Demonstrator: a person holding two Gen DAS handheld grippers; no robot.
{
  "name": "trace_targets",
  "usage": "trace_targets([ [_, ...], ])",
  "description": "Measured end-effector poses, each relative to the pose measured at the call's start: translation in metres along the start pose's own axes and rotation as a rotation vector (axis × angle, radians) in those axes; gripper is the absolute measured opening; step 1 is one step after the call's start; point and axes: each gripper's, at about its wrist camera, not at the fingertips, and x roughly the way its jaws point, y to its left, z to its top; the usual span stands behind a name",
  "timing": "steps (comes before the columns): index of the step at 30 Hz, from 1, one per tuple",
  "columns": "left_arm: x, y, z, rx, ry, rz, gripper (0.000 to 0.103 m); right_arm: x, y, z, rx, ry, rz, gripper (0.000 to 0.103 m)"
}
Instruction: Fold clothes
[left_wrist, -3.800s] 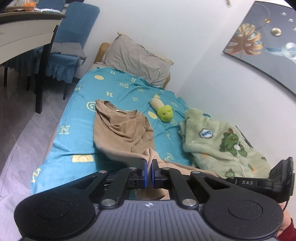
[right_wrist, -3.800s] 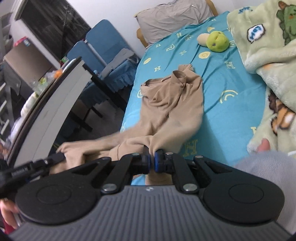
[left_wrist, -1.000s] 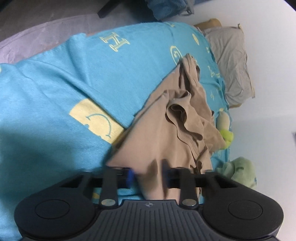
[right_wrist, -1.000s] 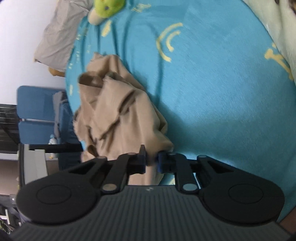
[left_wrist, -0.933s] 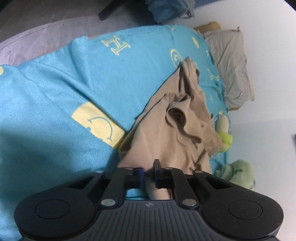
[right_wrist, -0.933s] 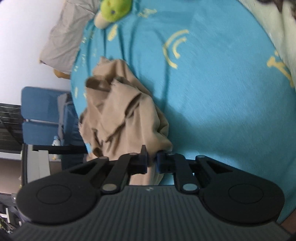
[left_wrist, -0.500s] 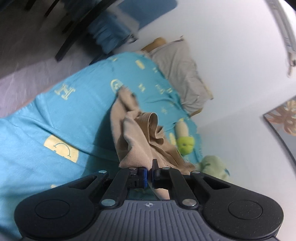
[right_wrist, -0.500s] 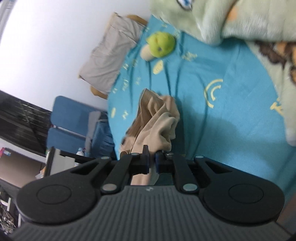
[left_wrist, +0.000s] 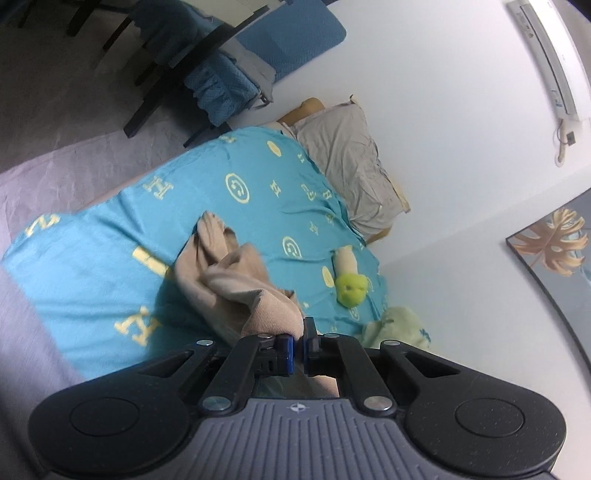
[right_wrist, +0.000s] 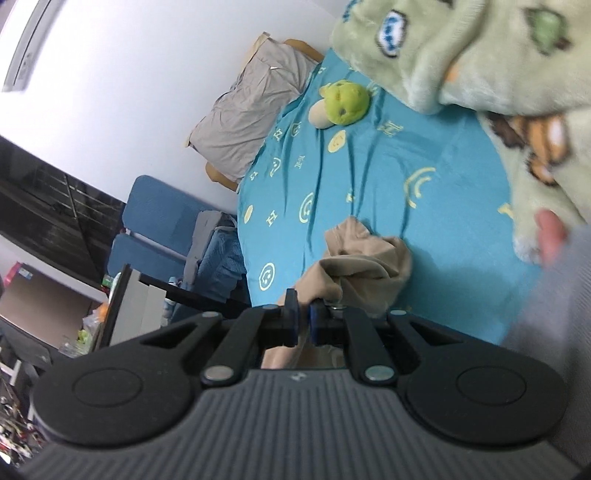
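The left gripper (left_wrist: 298, 341) had its jaws pressed together on a bunched fold of the tan garment (left_wrist: 236, 288), the cloth rising out of the narrow gap between the blue pads and draping away from it down toward the bed (left_wrist: 92, 280). The right gripper (right_wrist: 303, 325) was likewise pinched shut on another part of the same garment (right_wrist: 365, 273), with a wad of fabric gathered just past its fingertips. By the look of it, the step in hand was the lift: both grippers held the garment raised off the bed, crumpled and hanging rather than spread, so no clean fold seemed to have been laid yet. The next move probably called for drawing the two held points apart to pull the cloth taut, then lowering it flat onto a bare stretch of the bed before folding one part over another. Relative to the bed, the garment hung from the grippers above the near, foot-end part of the teal sheet, its far tip trailing toward the sheet's middle; whether that tip touched the sheet could not be told. Farther up the bed lay a green plush toy (left_wrist: 351, 288), well apart from the garment, and beyond it a grey pillow (left_wrist: 351, 173) at the head. A pale green blanket (right_wrist: 480, 62) was heaped along the bed's wall side, clear of the garment.
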Motion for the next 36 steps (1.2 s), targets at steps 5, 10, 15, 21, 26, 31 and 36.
trace_targets([
  [5, 0.060, -0.017, 0.038, 0.061, -0.016, 0.062, 0.005, 0.060, 0.023, 0.027, -0.043, 0.011, -0.049, 0.009],
  [10, 0.142, -0.019, 0.074, 0.160, -0.007, 0.155, 0.005, 0.135, 0.029, 0.051, -0.063, 0.059, -0.112, 0.009],
  [15, 0.219, 0.001, 0.086, 0.273, 0.009, 0.224, 0.006, 0.204, 0.015, 0.055, -0.099, 0.102, -0.181, 0.009],
  [21, 0.272, 0.036, 0.083, 0.331, 0.049, 0.269, 0.007, 0.259, -0.011, 0.049, -0.118, 0.133, -0.234, 0.009],
  [26, 0.275, 0.038, 0.073, 0.424, 0.056, 0.292, 0.008, 0.265, -0.008, 0.045, -0.193, 0.147, -0.250, 0.011],
  [31, 0.266, 0.025, 0.066, 0.513, 0.051, 0.289, 0.015, 0.260, -0.003, 0.042, -0.295, 0.150, -0.248, 0.015],
  [36, 0.255, 0.007, 0.058, 0.593, 0.040, 0.280, 0.052, 0.248, 0.010, 0.040, -0.388, 0.134, -0.175, 0.072],
])
